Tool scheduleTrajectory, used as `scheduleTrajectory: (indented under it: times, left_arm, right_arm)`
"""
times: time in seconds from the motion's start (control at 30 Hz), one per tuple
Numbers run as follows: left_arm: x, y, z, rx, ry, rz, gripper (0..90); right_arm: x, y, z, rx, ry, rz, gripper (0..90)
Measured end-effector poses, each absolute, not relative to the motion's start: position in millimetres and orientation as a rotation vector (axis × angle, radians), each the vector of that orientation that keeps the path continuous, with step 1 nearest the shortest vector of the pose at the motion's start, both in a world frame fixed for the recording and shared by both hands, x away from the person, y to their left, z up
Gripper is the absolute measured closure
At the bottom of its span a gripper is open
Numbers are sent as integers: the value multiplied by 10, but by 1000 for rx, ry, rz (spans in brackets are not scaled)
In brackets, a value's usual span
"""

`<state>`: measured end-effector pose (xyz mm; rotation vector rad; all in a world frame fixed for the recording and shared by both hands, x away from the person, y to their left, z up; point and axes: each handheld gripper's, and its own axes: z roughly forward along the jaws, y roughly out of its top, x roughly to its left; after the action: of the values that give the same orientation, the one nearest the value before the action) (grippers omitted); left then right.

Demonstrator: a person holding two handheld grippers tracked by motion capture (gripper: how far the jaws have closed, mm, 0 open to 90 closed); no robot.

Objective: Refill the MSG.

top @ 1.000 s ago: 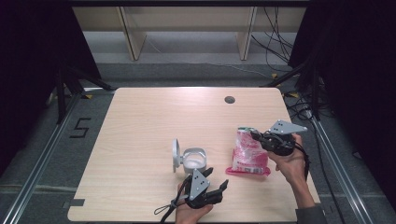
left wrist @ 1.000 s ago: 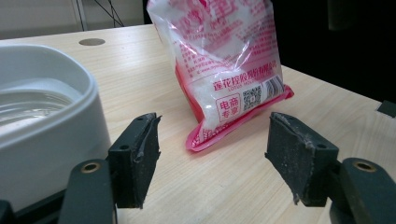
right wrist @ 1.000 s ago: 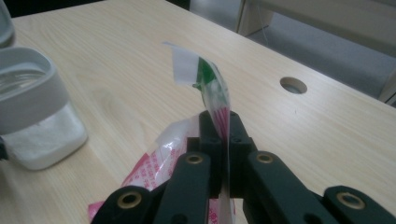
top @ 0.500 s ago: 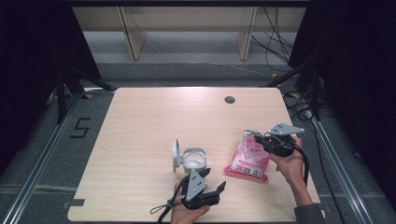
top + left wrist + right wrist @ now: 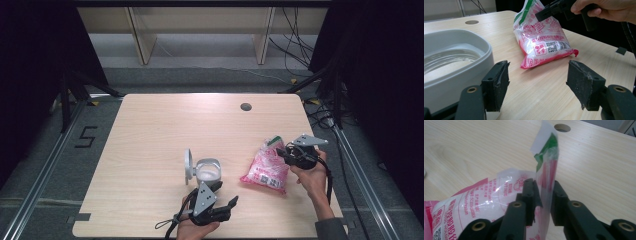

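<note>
Two thirds of the pale wooden table (image 5: 150,150), from its left edge to the middle, lie bare, and the far strip up to the round dark cable hole (image 5: 245,106) is open too; everything in hand sits along the near edge. Near the middle of that edge stands a white round plastic container (image 5: 206,171) with a clear inside, its round white lid (image 5: 188,166) propped upright against its left side. Just behind it toward the person, the left gripper (image 5: 220,195) hangs close to the table's near edge, lying low and almost level and pointing away across the table; in the left gripper view its jaws stand wide apart with nothing between them, the container's wall beside the left jaw. Bare wood separates the container from the pink and white printed plastic bag (image 5: 267,169), which lies on the table toward the right, with open board between it and the right edge. The right hand (image 5: 314,175) comes in from the bottom right, wrist bent inward, and aims the right gripper (image 5: 283,152) leftward at the bag's green-striped top end. Its jaws have just been opening and now stand narrow, with the bag's upright top flap between them.
</note>
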<state>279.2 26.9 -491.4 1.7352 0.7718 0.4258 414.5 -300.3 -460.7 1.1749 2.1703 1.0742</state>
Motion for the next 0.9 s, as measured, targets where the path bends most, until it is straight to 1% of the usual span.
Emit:
scheduleTrajectory:
  times: [0.07,0.13,0.2,0.23,0.27,0.37,0.67,0.73,0.9]
  left_arm:
    - [2782,294,-4906,1735,775,430,334]
    - [2779,319,-4899,1745,781,436,333]
    - [2781,330,-4904,1739,779,437,333]
    - [2782,342,-4904,1742,778,436,333]
    - [2783,345,-4906,1740,779,437,333]
    - [2772,374,-4895,1751,787,438,333]
    - [2763,452,-4889,1754,789,442,332]
    - [2755,475,-4881,1752,794,446,332]
    - [2740,510,-4868,1753,799,443,317]
  right_arm:
    - [4153,-3028,-4611,1165,2167,1060,693]
    - [4153,-3044,-4617,1218,2158,1070,602]
    - [4131,-3042,-4614,1276,2143,1061,584]
    - [4146,-3063,-4622,1253,2146,1070,567]
    - [4114,-3046,-4612,1321,2126,1076,545]
    - [4100,-3090,-4599,1338,2085,1064,494]
    - [3974,-3163,-4479,1407,1933,1071,461]
    - [3968,-3188,-4458,1332,1926,1070,463]
    - [3909,-3092,-4435,1311,1942,1135,460]
